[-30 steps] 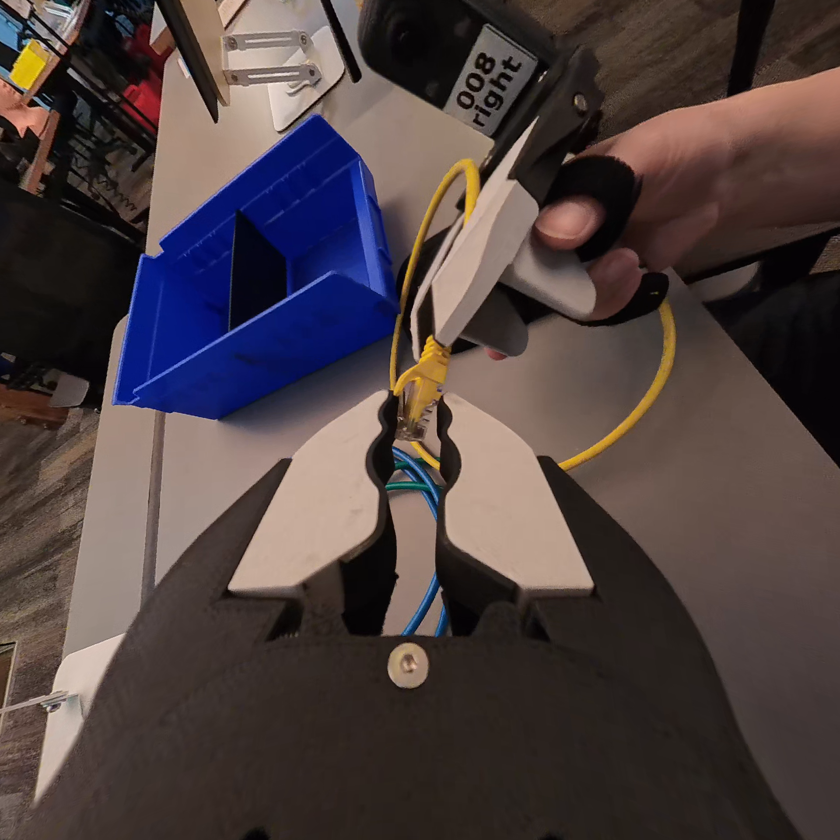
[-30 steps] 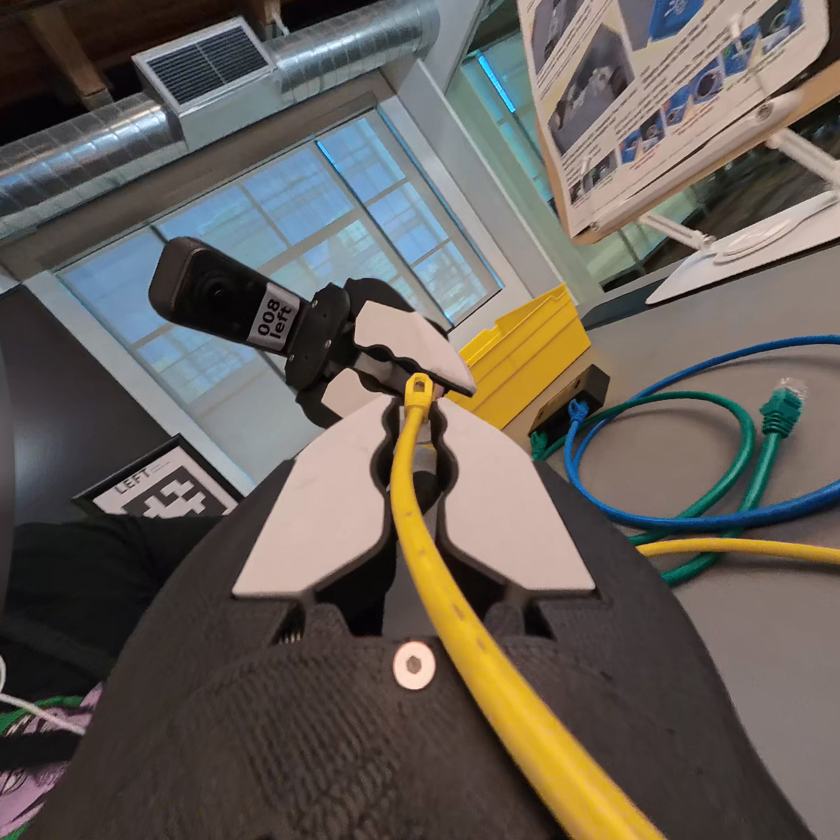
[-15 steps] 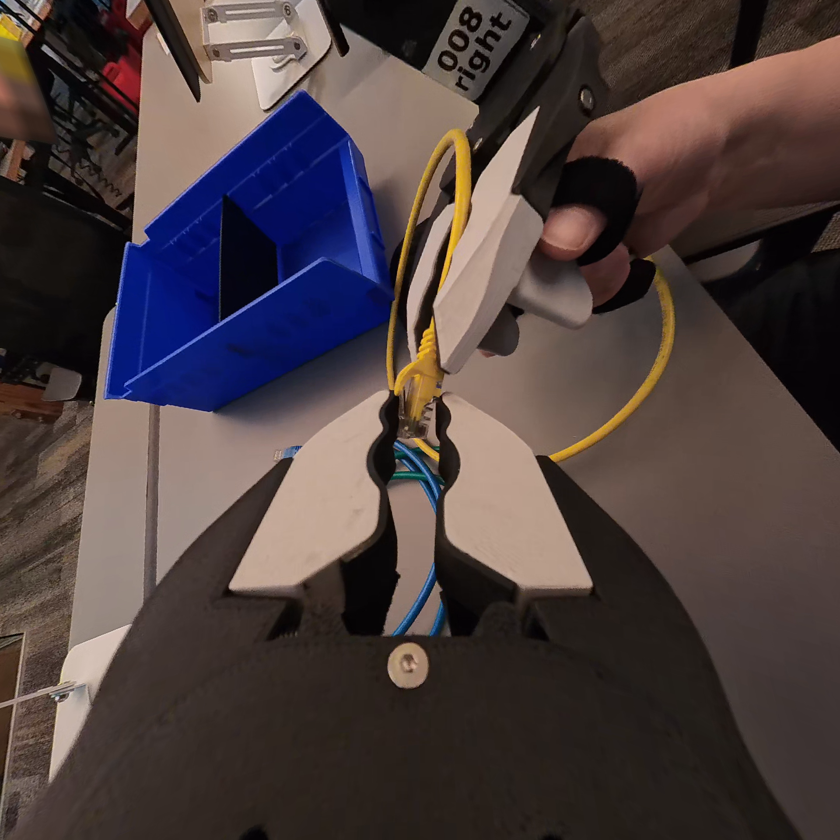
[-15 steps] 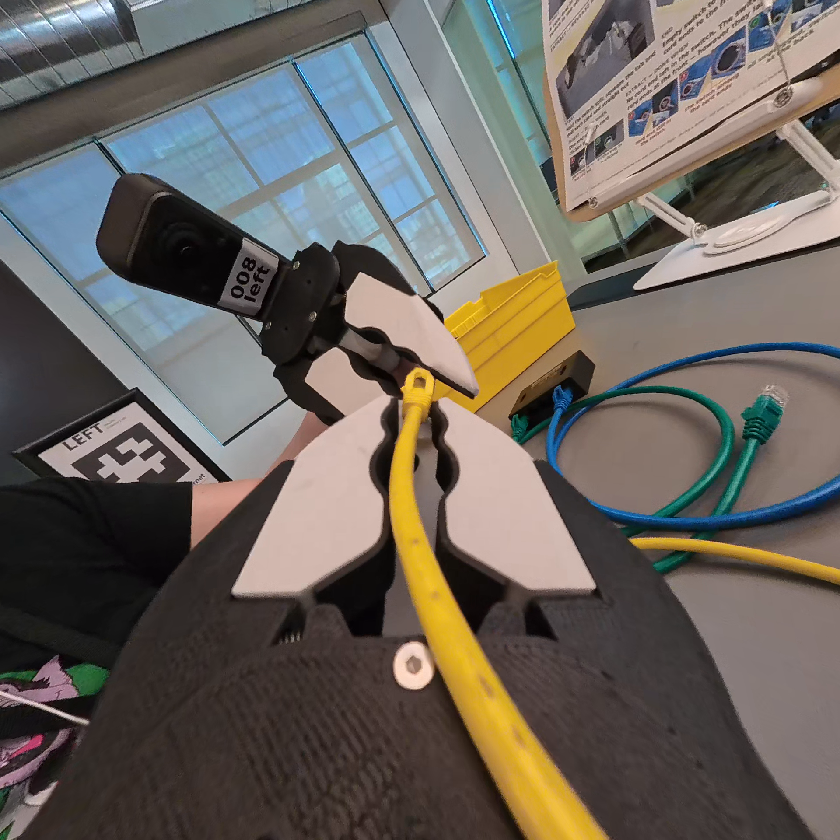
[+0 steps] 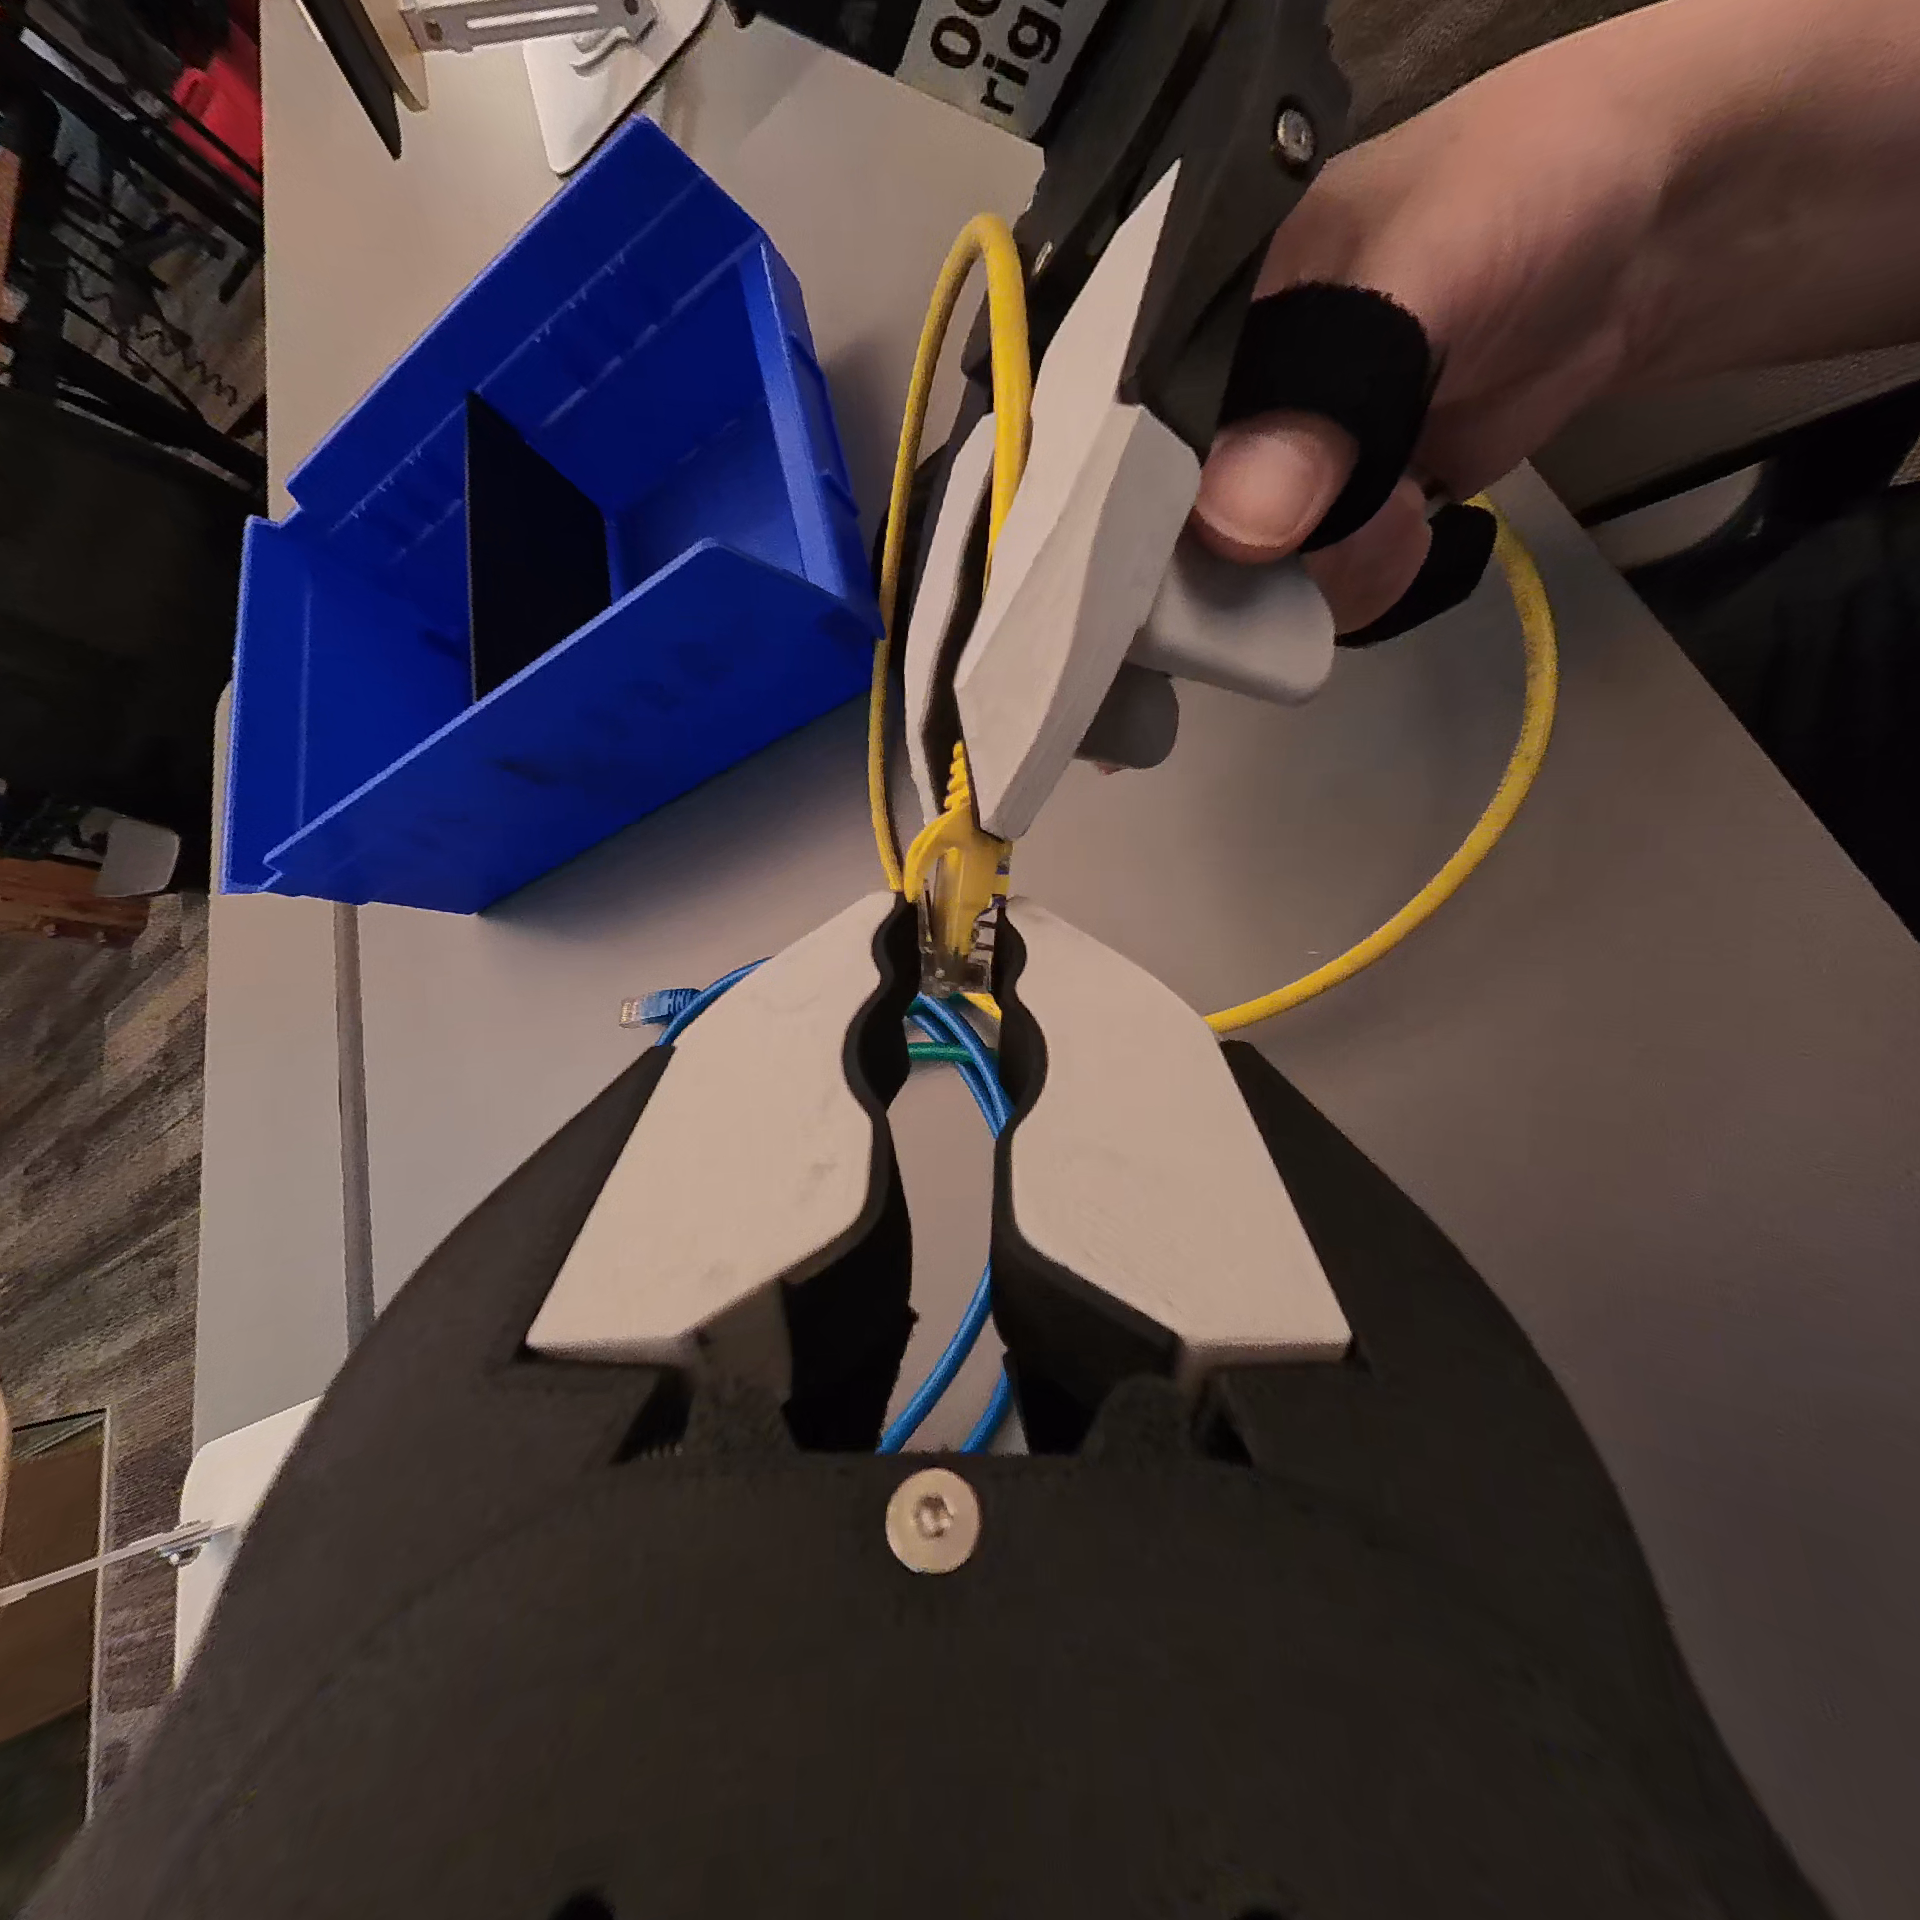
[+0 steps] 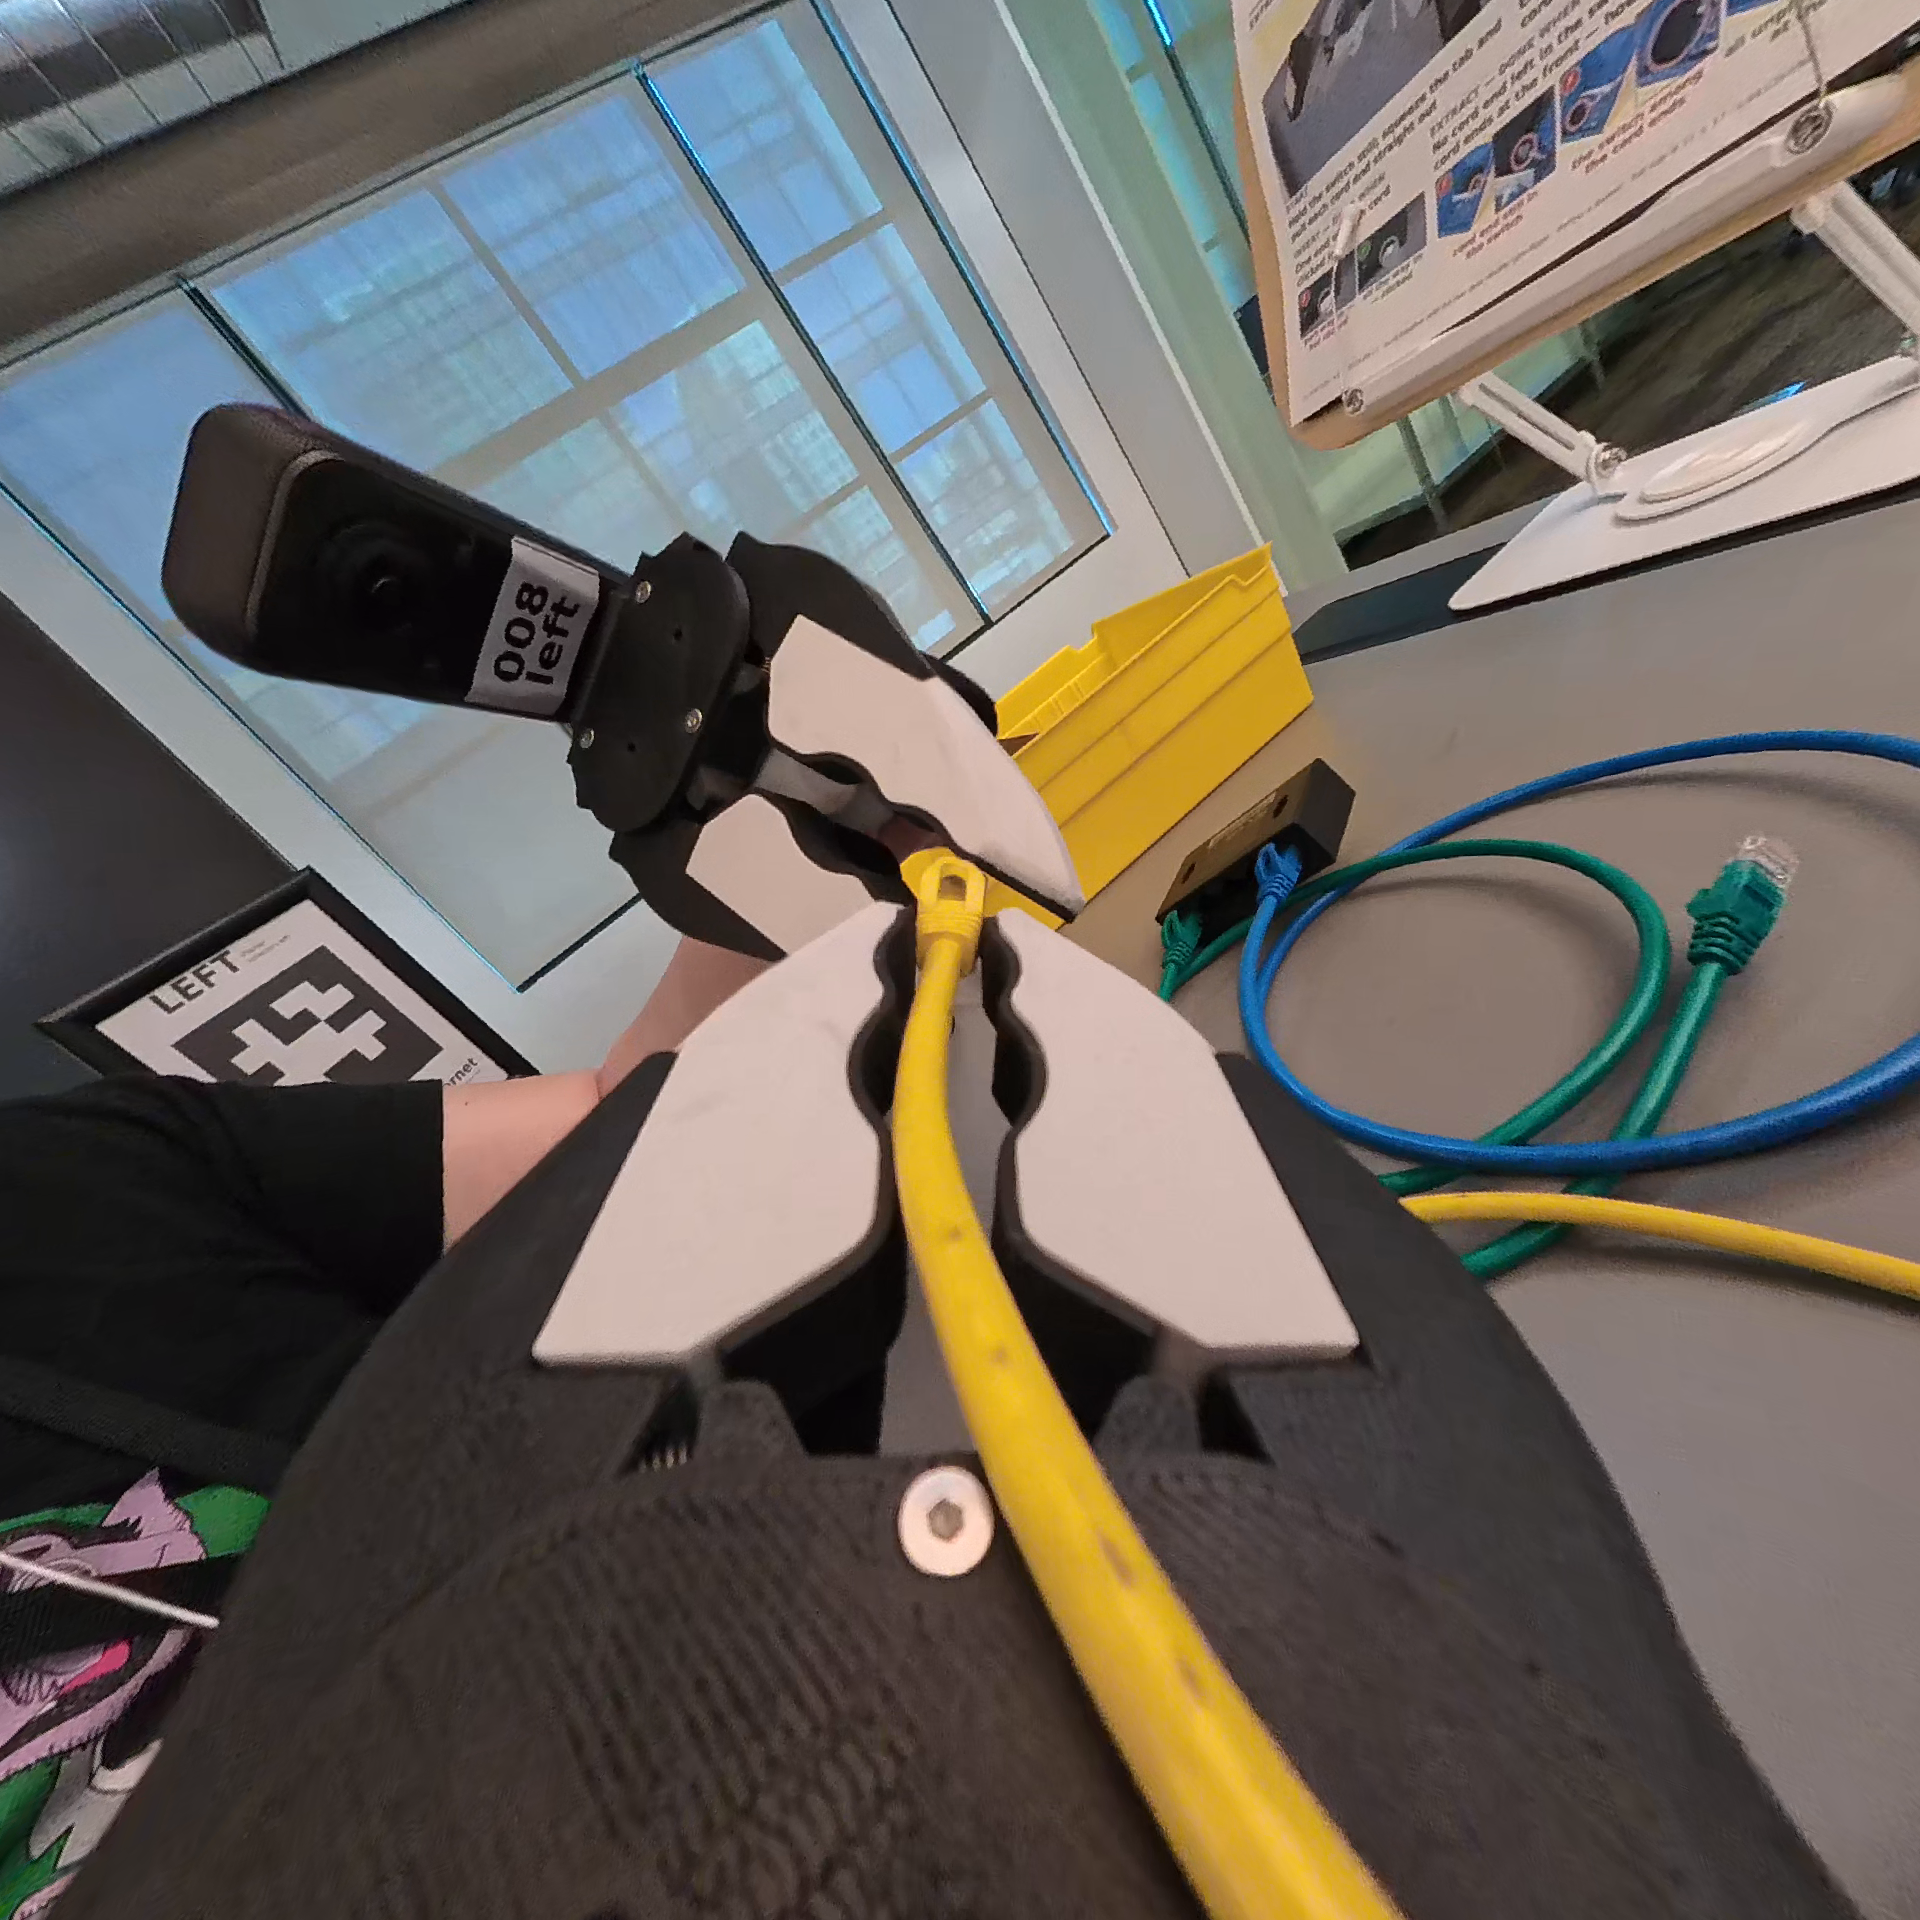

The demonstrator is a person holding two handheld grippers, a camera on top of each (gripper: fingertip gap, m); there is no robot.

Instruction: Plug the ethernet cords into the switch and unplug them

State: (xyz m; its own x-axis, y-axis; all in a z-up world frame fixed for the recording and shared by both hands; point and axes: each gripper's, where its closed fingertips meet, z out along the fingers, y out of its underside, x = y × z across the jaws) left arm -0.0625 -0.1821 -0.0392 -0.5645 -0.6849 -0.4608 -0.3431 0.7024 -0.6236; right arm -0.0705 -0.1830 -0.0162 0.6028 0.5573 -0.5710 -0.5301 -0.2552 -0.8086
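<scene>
Both grippers meet tip to tip above the grey table [image 5: 1558,1195], sharing one end of the yellow cord [image 6: 940,1143]. The left gripper [image 5: 954,940] is clenched on the cord's clear plug [image 5: 951,951], which sits pinched between its fingertips with the yellow boot sticking out beyond them. The right gripper [image 6: 943,925] is closed around the same cord just behind that boot; in the right wrist view the cord runs back between its fingers and over its black body. In the left wrist view the right gripper [image 5: 961,800] comes down from above, held by a hand [image 5: 1558,312], and the cord loops up behind it and swings wide over the table to the right.

The switch [image 6: 1262,836], a small black box, lies on the table well apart from both grippers, just in front of a yellow bin [image 6: 1153,707]. A blue cord [image 6: 1558,1153] and a green cord [image 6: 1621,935] each have one end plugged into it. The green cord's other plug [image 6: 1745,904] lies loose on the table, and the blue cord's free plug [image 5: 649,1006] rests near a blue bin [image 5: 540,644]. Both cords coil beneath the left gripper. A board on a white stand [image 6: 1662,468] rises at the table's far edge.
</scene>
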